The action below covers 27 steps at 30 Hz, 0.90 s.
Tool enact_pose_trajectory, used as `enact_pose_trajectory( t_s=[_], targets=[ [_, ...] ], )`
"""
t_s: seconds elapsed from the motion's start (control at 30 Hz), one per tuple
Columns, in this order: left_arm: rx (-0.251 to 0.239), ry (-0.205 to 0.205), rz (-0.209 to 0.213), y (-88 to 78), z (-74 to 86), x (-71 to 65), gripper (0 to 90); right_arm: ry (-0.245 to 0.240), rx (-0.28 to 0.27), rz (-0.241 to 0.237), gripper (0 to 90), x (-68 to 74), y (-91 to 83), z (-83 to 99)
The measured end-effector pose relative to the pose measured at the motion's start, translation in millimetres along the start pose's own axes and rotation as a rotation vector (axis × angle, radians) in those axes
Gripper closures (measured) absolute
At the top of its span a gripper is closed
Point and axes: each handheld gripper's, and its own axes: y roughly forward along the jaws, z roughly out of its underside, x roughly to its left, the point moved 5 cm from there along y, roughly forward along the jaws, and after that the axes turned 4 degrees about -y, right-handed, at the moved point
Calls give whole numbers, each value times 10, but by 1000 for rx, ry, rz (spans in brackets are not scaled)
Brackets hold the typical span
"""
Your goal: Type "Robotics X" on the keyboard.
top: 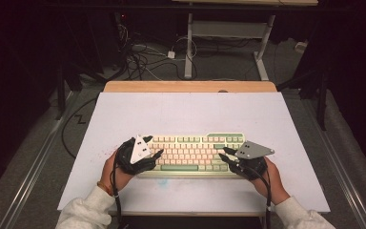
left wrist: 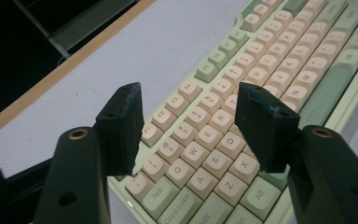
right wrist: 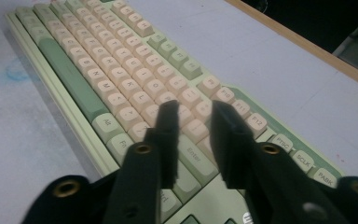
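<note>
Two grippers over a keyboard

The keyboard (top: pixel 195 153) lies on the counter (top: pixel 195 109); left gripper (left wrist: pixel 189 121) hovers open over its left end, right gripper (right wrist: pixel 196 135) slightly parted above its Enter end, both empty.

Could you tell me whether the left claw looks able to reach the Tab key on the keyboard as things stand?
Probably yes: the left claw hangs open just above the keyboard's left end, the Tab key lies uncovered below it, and nothing stands between them.

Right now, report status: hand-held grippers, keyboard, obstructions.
Left hand-held gripper open above the keyboard's left end, nothing between the jaws. Right hand-held gripper open a little above its right end, near Enter. Keyboard flat on the table. Nothing in the way.
</note>
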Motion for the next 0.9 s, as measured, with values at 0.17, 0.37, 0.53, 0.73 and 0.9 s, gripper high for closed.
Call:
enact_pose_trajectory(
  t_s=[0.17,0.37,0.53,0.73,0.9],
  targets=[
    [13,17,-9,35,18,-39,220,-8,-7,38,441,-20,6,3],
    [-4,34,-10,27,33,-62,162,-9,-28,53,268,-27,-6,-3],
    [-23,17,-5,0,46,-47,149,-4,-52,67,192,-40,-52,-23],
    [-41,36,-13,-64,38,-76,149,-5,-77,82,177,-48,-142,-38],
    [-46,43,-17,-121,81,-79,149,-21,-79,82,176,-50,-223,-31]
  ],
)
